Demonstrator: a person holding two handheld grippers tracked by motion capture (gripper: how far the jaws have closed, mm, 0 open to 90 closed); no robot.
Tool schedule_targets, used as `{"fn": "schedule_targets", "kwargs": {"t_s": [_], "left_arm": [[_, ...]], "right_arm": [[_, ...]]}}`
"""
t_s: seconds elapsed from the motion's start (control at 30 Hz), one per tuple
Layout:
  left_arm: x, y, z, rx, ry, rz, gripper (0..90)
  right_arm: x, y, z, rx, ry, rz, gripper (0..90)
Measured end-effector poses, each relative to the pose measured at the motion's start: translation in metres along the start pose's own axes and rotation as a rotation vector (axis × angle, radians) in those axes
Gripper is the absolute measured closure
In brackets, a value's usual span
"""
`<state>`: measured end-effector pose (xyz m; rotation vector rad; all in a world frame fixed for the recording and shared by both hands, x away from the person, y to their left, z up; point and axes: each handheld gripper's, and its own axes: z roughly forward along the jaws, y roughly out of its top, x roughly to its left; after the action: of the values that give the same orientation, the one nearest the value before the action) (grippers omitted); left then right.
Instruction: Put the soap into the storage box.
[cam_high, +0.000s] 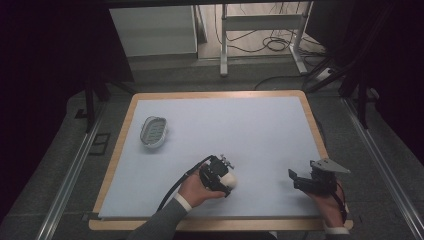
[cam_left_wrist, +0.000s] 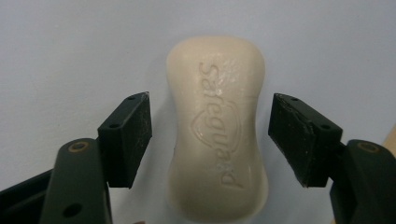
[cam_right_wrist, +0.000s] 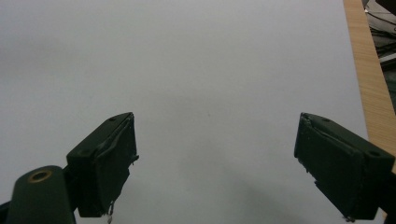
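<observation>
Cream Safeguard soap bar (cam_left_wrist: 215, 128) lies flat on the pale tabletop (cam_high: 250, 130) between the spread, empty jaws of the left claw (cam_left_wrist: 210, 135), neither pad touching it, near the front edge with a soap dish (cam_high: 153, 132) well apart at the far left. Closing squarely across the bar's narrow waist looks the surest grip, and open surface lies between bar and dish. At right, the right claw (cam_right_wrist: 215, 163) hovers wide and empty beside the wooden rim.

a pale table (cam_high: 260, 130) carries a soap dish (cam_high: 153, 132) and soap bar (cam_left_wrist: 215, 126).
</observation>
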<state>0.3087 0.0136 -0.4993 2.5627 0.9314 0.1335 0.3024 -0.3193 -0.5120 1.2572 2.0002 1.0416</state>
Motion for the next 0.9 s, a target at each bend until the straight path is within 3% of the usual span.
{"fn": "schedule_targets", "kwargs": {"t_s": [0.27, 0.37, 0.63, 0.9], "left_arm": [[-0.001, 0.000, 0.007, 0.051, 0.007, 0.016, 39.5], [-0.002, 0.000, 0.006, 0.049, 0.005, 0.022, 48.6], [0.001, -0.002, 0.005, 0.027, 0.010, 0.023, 49.4], [0.012, -0.007, 0.001, 0.032, -0.045, 0.013, 49.5]], "right_arm": [[-0.002, 0.000, 0.000, -0.002, -0.003, 0.005, 12.9], [-0.002, -0.001, 0.000, 0.003, -0.004, 0.006, 12.9], [-0.002, -0.001, -0.001, -0.001, -0.007, 0.006, 12.9], [-0.003, -0.001, -0.001, -0.001, -0.010, 0.007, 12.9]]}}
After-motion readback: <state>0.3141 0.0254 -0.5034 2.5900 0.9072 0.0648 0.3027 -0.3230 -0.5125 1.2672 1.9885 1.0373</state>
